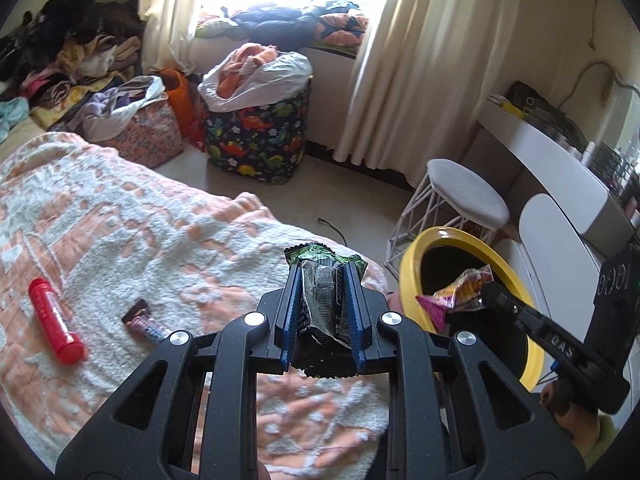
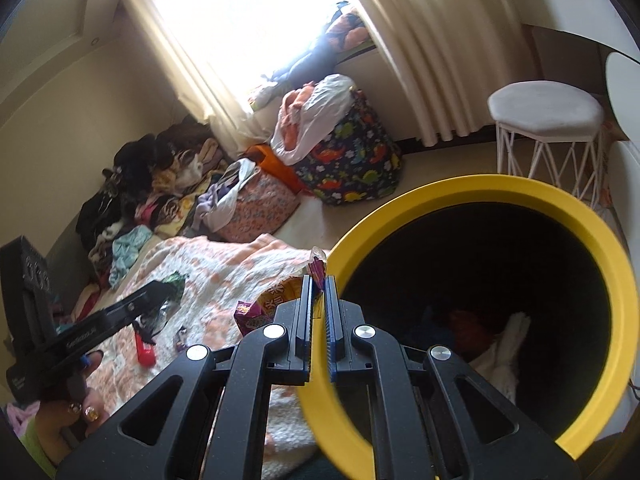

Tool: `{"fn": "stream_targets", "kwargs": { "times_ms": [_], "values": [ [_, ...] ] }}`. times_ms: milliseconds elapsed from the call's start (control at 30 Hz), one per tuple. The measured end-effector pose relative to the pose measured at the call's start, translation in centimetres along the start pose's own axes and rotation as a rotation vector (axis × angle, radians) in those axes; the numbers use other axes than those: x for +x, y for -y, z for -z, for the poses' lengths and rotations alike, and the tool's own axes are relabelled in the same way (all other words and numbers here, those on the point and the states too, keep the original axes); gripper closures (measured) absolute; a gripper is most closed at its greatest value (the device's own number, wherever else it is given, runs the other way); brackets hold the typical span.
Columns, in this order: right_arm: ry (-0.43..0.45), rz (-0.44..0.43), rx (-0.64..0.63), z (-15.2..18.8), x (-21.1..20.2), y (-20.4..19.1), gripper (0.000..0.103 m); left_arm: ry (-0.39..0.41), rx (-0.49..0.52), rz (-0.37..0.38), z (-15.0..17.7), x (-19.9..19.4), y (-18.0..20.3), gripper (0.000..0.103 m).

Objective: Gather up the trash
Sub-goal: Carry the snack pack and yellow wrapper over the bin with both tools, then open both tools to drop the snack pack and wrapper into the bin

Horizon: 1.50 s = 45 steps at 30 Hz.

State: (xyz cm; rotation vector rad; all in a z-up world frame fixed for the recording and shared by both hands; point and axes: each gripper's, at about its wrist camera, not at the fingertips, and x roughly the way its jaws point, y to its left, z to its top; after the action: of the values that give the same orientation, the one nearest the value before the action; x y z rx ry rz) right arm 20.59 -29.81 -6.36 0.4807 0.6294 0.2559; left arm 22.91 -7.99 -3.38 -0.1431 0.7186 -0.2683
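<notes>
My left gripper (image 1: 324, 268) is shut on a crumpled green and black snack wrapper (image 1: 320, 300), held above the orange and white blanket (image 1: 120, 216). My right gripper (image 2: 319, 278) is shut on a pink and yellow snack wrapper (image 2: 276, 300) at the near rim of the yellow-rimmed bin (image 2: 472, 190); it shows in the left wrist view too (image 1: 460, 292), over the bin's mouth (image 1: 448, 236). A red tube (image 1: 56, 316) and a small dark candy wrapper (image 1: 146, 322) lie on the blanket to the left.
A white stool (image 1: 464, 196) stands beyond the bin beside a white desk (image 1: 552, 160). A dinosaur-print hamper (image 1: 256, 136), a pink bag (image 1: 152, 132) and piles of clothes (image 1: 68, 60) sit by the curtained window. The bin holds some items (image 2: 500, 344).
</notes>
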Motion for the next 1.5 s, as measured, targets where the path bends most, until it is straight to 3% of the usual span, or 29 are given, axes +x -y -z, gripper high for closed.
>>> {"fn": "stream_targets", "kwargs": {
  "times_ms": [767,1300,1333,1367,1400,1433,1500],
  "values": [
    [0.090,0.125,0.077,-1.8,-3.1,6.4,0.097,-0.017,0.142,0.073,0.6,0.9,5.8,0.088],
    [0.026,0.193,0.148,-1.6,-2.9,10.0,0.095,-0.071,0.247,0.182,2.0,4.3,11.6,0.083],
    [0.022,0.194,0.156,-1.6,-2.8,10.2,0.094,-0.071,0.250,0.188,2.1,4.6,11.9,0.081],
    [0.016,0.197,0.165,-1.5,-2.8,10.4,0.085,-0.072,0.248,0.192,2.1,4.9,12.0,0.079],
    [0.014,0.201,0.170,-1.6,-2.7,10.5,0.072,-0.071,0.242,0.197,2.1,5.0,12.0,0.069],
    [0.019,0.205,0.171,-1.5,-2.8,10.5,0.069,-0.064,0.236,0.193,2.1,5.0,11.9,0.054],
    [0.024,0.205,0.157,-1.5,-2.8,10.0,0.065,-0.037,0.222,0.171,2.0,4.7,11.3,0.039]
  ]
}}
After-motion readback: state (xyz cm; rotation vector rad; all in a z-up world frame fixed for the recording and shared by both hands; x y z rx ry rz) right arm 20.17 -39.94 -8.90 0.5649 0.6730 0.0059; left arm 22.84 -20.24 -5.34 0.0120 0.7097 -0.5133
